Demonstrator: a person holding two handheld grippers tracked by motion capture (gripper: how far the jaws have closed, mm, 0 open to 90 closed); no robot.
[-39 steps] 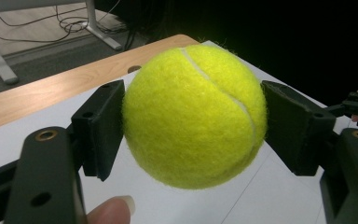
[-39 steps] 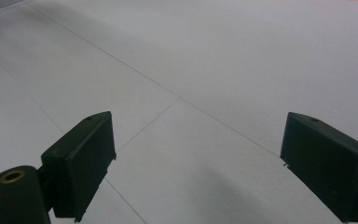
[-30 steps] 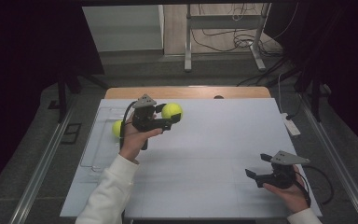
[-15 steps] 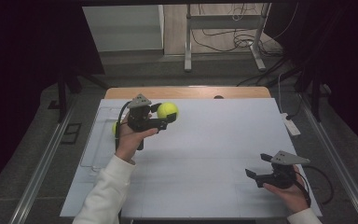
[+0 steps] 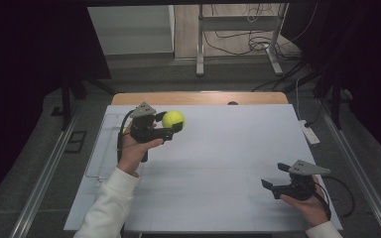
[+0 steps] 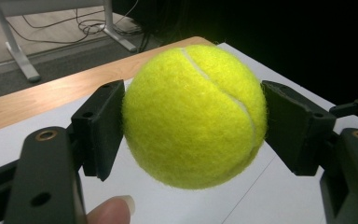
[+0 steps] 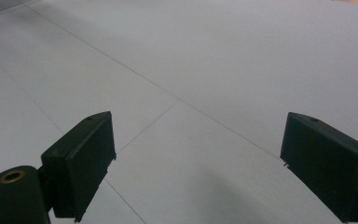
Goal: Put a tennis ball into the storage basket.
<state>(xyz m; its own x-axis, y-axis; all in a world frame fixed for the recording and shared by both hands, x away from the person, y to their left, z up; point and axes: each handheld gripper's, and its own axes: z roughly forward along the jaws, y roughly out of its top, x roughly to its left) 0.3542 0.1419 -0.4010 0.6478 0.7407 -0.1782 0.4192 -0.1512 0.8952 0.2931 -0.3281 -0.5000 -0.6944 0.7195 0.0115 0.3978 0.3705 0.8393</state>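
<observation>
The left gripper is clamped on a tennis ball, one black pad pressed to each side of it, as the left gripper view shows with the ball squeezed squarely between the pads and nothing under it. The ball hangs in the air above the far left part of the counter, near a clear tray that lies at the counter's left edge. Gripping it across its widest part is probably what keeps a round, fuzzy thing from squirting out (a grip off-centre would tend to push it forward or back).

A ball has no long axis and points nowhere; the one cue to its turn is the white seam, which runs in a curve from the top down the right side in the left gripper view. The gripper itself points level, toward the middle of the counter.

The right gripper rests low over the near right corner, jaws wide apart with only bare white surface between them, seemingly kept out of the way
</observation>
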